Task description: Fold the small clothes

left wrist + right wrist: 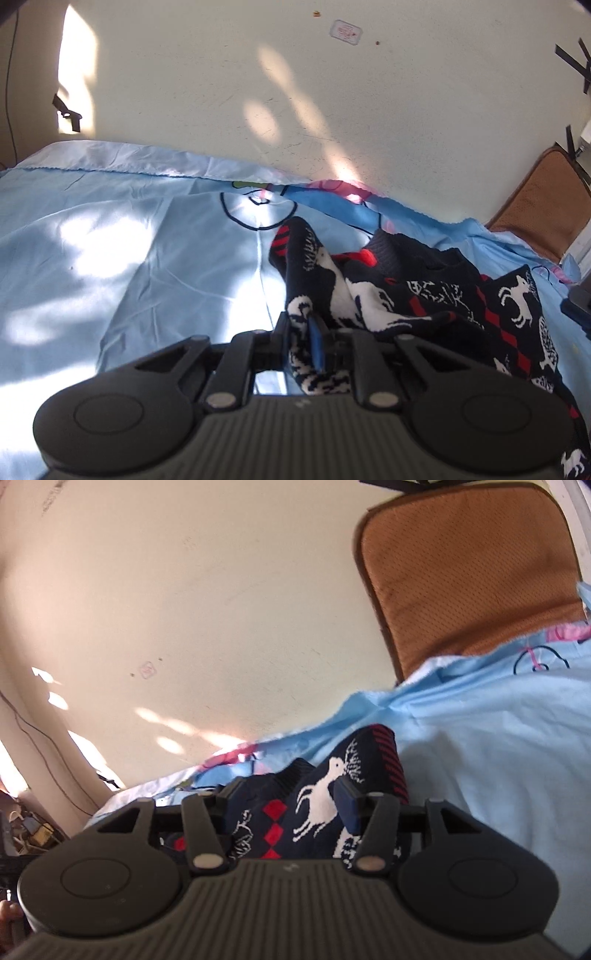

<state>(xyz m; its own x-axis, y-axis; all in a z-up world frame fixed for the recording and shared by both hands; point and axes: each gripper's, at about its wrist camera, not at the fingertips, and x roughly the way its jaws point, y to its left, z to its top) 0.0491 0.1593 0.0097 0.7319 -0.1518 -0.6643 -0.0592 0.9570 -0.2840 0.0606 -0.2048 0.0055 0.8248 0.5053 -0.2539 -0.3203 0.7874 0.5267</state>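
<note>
Left wrist view
- Left tool [306,332]: jaws pressed together, pinching a fold of the knitted garment; blue pad visible against the cloth.
- Knitted garment [388,291]: dark navy with white deer and red diamonds; bunched and lifted at the pinch, the rest spread to the right over the sheet, toward the bed's right edge.
- Sheet [110,229]: light blue, cartoon print near the far edge, sunlit patches on the left half; covers the bed.
- Wall [295,92]: cream, directly behind the bed's far edge; small sticker high up, black tape strips at left and right.
- Cushion [535,206]: brown, at the bed's far right corner, leaning against the wall.

Right wrist view
- Right tool [288,794]: jaws spread partway; the garment lies between them; whether the pads press on it cannot be told, since the left pad is mostly hidden by cloth.
- Knitted garment [317,801]: deer and red diamond panel facing the camera, ribbed edge raised at the far side, resting on the sheet.
- Sheet [498,757]: light blue, rumpled, filling the right side.
- Cushion [469,565]: brown mesh, upright behind the sheet at upper right.
- Wall [184,590]: cream, a thin cable running down at far left.
</note>
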